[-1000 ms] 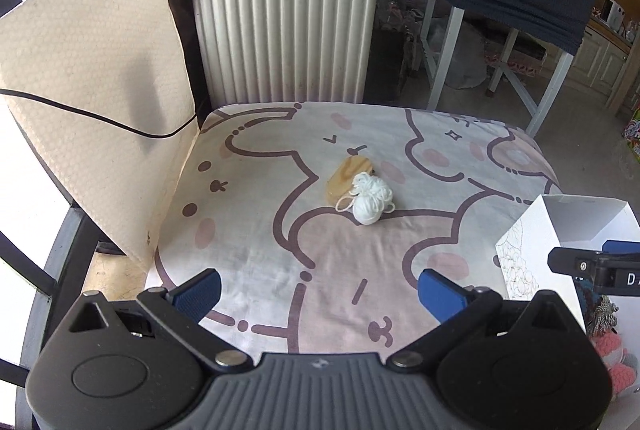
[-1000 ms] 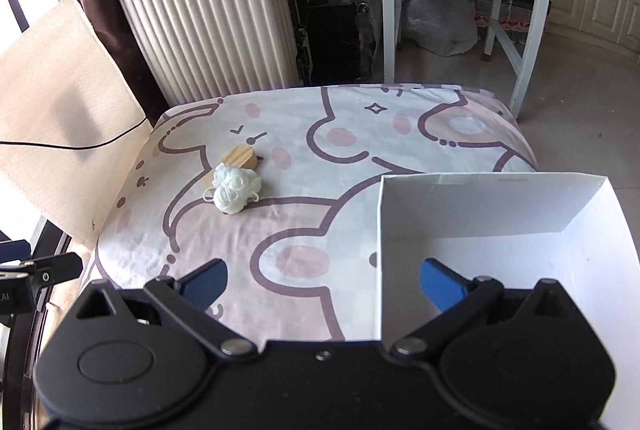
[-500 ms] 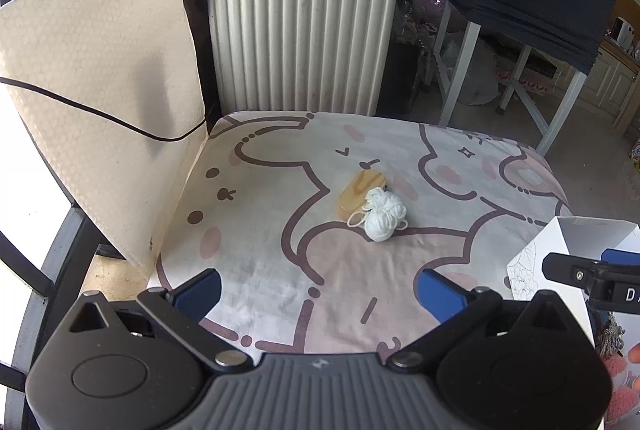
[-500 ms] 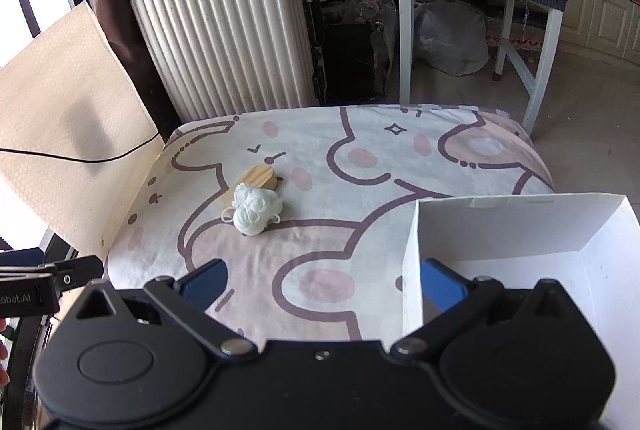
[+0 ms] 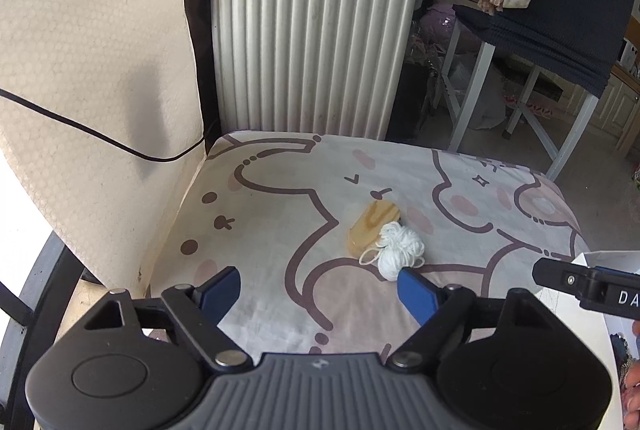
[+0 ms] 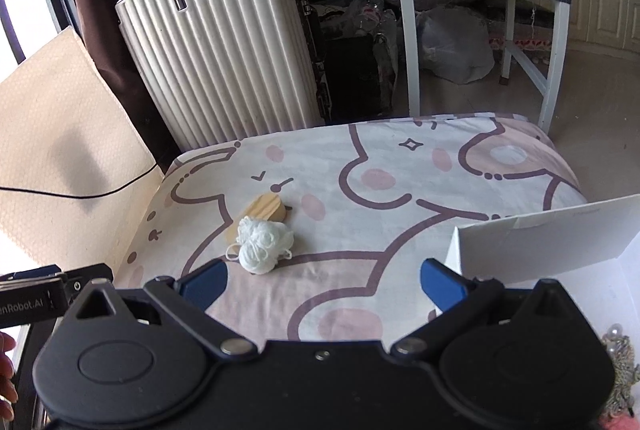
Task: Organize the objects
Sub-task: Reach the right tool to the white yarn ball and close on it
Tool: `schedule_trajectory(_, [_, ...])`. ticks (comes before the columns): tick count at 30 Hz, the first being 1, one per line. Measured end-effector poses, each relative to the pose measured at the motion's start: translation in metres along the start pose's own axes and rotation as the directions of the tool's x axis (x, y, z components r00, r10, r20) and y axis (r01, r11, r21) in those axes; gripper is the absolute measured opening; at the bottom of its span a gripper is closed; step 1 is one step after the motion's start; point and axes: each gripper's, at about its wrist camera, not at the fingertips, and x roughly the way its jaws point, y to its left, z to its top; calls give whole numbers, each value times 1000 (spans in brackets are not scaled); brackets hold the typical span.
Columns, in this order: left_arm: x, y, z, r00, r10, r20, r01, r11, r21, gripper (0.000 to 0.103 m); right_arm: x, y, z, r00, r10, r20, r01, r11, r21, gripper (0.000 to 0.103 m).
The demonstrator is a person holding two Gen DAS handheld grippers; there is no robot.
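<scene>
A: Nearest in, the left claw (image 5: 320, 290) is closing with nothing between its blue pads (image 5: 416, 294). The white yarn ball (image 5: 398, 250) lies just beyond the right-hand pad, not inside the gap.

B: So closing now looks premature. It would do better to hold the jaws wide and come forward until the yarn sits between the pads, then pinch low on the ball (its loose loop of strand trails to one side and could snag).

A: And the right claw (image 6: 323, 280)?

B: Spread wide and empty, with the white box (image 6: 540, 238) at its right side. That box seems the likely place for things.

A: Past the yarn?

B: The wooden piece (image 5: 374, 226) lies touching it on the far side, both on the patterned sheet (image 5: 280, 222) of the counter. A grasp should take the yarn alone and not nudge the wood.

A: Farthest back?

B: A ribbed suitcase (image 5: 312, 38), well clear.
</scene>
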Motion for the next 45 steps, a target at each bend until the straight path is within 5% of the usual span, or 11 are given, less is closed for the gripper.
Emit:
schedule_trajectory(10, [49, 5, 7, 1000, 23, 18, -24, 1000, 21, 79, 51, 9, 4, 998, -51, -21, 52, 997, 60, 99])
schedule_trajectory(21, [103, 23, 8, 998, 57, 7, -57, 998, 32, 79, 120, 17, 3, 994, 33, -106, -13, 982, 187, 91])
schedule_trajectory(29, [133, 27, 10, 1000, 14, -6, -14, 999, 46, 79, 166, 11, -5, 981, 96, -166, -29, 929, 370, 82])
schedule_trajectory(34, [150, 32, 9, 1000, 21, -17, -21, 1000, 17, 79, 181, 19, -7, 981, 103, -165, -37, 932, 362, 80])
schedule_trajectory(41, [167, 33, 10, 1000, 10, -12, -10, 999, -30, 79, 193, 27, -3, 980, 133, -150, -80, 946, 315, 67])
schedule_trajectory(45, [175, 27, 12, 1000, 11, -3, -11, 999, -39, 79, 199, 27, -1, 967, 182, -178, -125, 949, 291, 48])
